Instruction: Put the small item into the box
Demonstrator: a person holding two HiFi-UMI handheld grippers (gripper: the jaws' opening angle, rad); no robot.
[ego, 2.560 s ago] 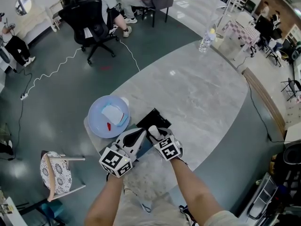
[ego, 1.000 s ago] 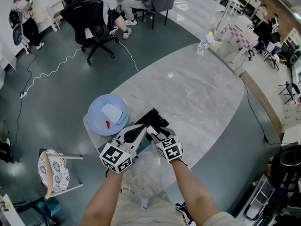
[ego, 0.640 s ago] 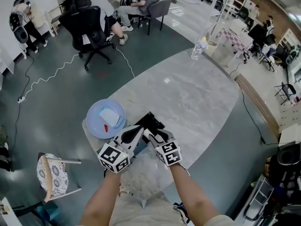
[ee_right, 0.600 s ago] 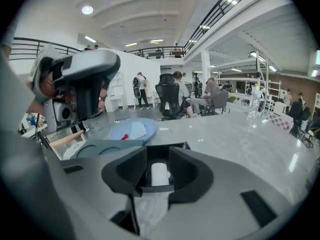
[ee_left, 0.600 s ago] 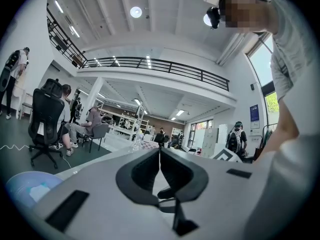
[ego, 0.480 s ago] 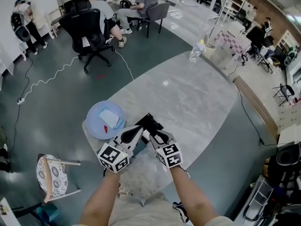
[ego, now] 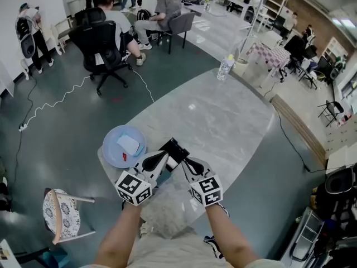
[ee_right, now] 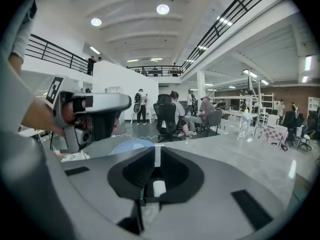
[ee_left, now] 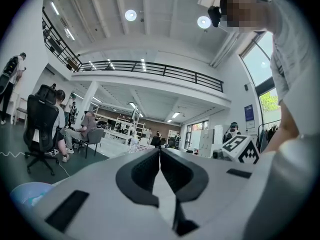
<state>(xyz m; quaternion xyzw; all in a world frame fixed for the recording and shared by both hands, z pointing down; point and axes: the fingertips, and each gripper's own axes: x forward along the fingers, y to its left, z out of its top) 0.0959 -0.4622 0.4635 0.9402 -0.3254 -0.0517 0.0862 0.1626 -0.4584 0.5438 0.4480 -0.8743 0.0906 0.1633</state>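
A black box (ego: 174, 148) lies on the grey marble table (ego: 223, 121), close to its near edge. Left of it sits a blue plate (ego: 111, 141) with a small red item (ego: 124, 157) and a white piece (ego: 129, 144) on it. My left gripper (ego: 163, 156) is shut and empty, its tips at the box's near left side. My right gripper (ego: 184, 162) points at the box's near right corner. Its jaws are closing to a thin slit (ee_right: 157, 156), and nothing shows between the tips. The right gripper view shows the left gripper (ee_right: 95, 104) and the plate (ee_right: 131, 145).
A water bottle (ego: 224, 67) stands at the table's far edge. A chair with a patterned seat (ego: 61, 216) is on the floor at the near left. Seated people and black office chairs (ego: 100, 43) fill the far left. The right gripper's marker cube (ee_left: 240, 149) shows in the left gripper view.
My right gripper has drawn back a little from the box toward me and to the right. The left gripper holds its place. The head view has tilted up slightly.
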